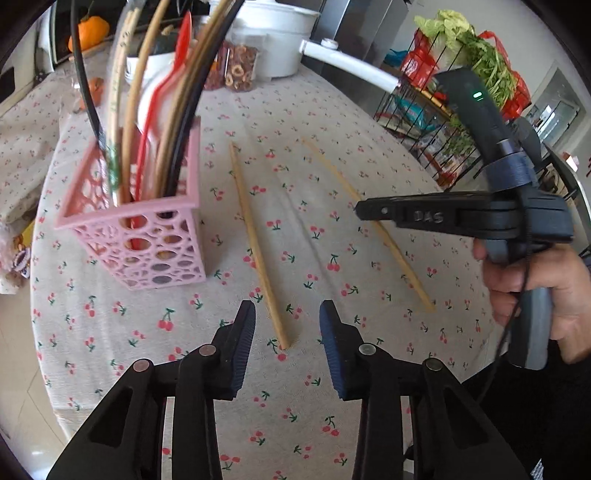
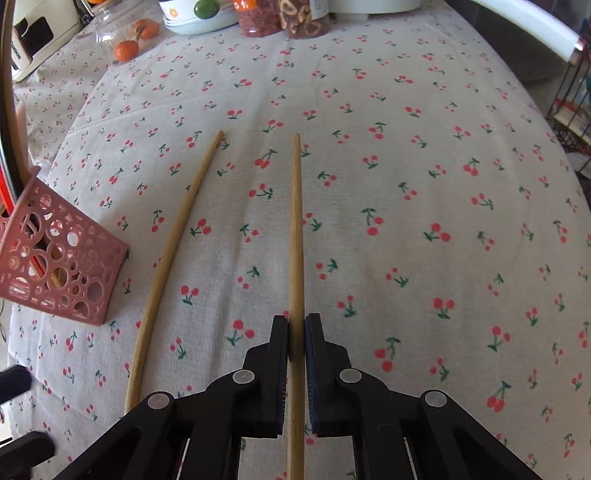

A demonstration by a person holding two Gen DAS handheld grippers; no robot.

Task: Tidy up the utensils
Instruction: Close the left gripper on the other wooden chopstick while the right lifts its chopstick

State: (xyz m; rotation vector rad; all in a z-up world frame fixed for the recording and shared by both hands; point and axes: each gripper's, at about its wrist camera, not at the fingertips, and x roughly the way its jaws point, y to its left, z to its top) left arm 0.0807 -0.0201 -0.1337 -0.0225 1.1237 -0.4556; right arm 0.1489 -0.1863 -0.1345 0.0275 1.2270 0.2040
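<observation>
Cherry-print cloth covers counter (image 2: 406, 155); at far edge: white long-handled pot (image 1: 273, 40), clear jars of dried fruit (image 2: 299, 18), orange tangerines (image 2: 127, 48), stacked white bowls (image 2: 195, 22).

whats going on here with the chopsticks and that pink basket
A person is tidying utensils with a hand-held gripper in each hand. The right hand-held gripper is shut on one chopstick lying on the cherry-print tablecloth. The left hand-held gripper is open, with the near end of the other chopstick lying between its fingers, ungripped. The pink basket on the left already holds several utensils.
</observation>
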